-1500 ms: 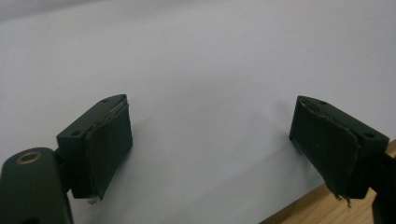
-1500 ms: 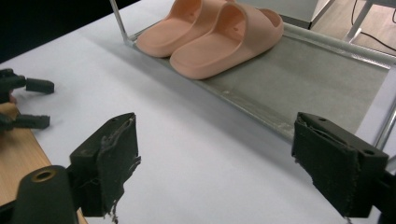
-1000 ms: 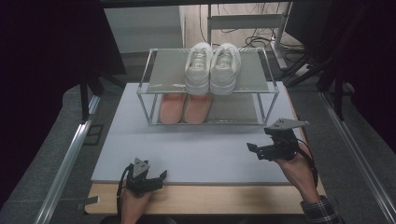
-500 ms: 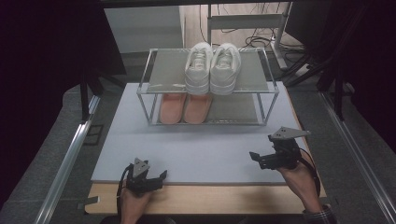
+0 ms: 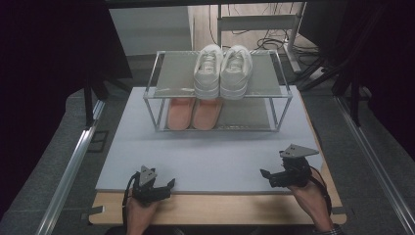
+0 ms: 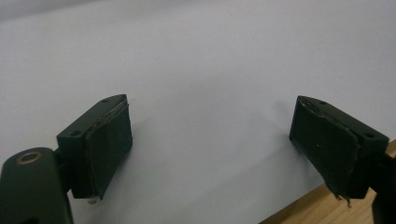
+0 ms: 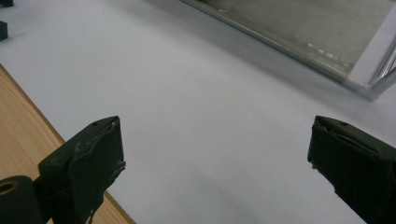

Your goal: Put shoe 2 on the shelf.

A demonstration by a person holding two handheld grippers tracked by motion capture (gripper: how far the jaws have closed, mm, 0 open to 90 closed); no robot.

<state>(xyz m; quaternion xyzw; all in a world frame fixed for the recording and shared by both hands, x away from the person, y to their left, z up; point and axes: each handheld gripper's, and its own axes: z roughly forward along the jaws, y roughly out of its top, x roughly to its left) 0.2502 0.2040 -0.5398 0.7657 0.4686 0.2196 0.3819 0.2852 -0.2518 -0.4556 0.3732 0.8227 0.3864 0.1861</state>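
Your right gripper (image 5: 268,175) has just sunk to the tabletop (image 5: 220,156) at lower right, jaws spread wide and empty. Your left gripper (image 5: 169,185), also open, rests lower left. White sneakers (image 5: 223,71) sit atop the rack (image 5: 218,93), upper centre; likely finished.

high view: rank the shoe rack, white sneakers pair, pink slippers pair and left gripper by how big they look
1. shoe rack
2. white sneakers
3. pink slippers, partly hidden under the shelf, so unsure against the sneakers
4. left gripper, though nearest the camera
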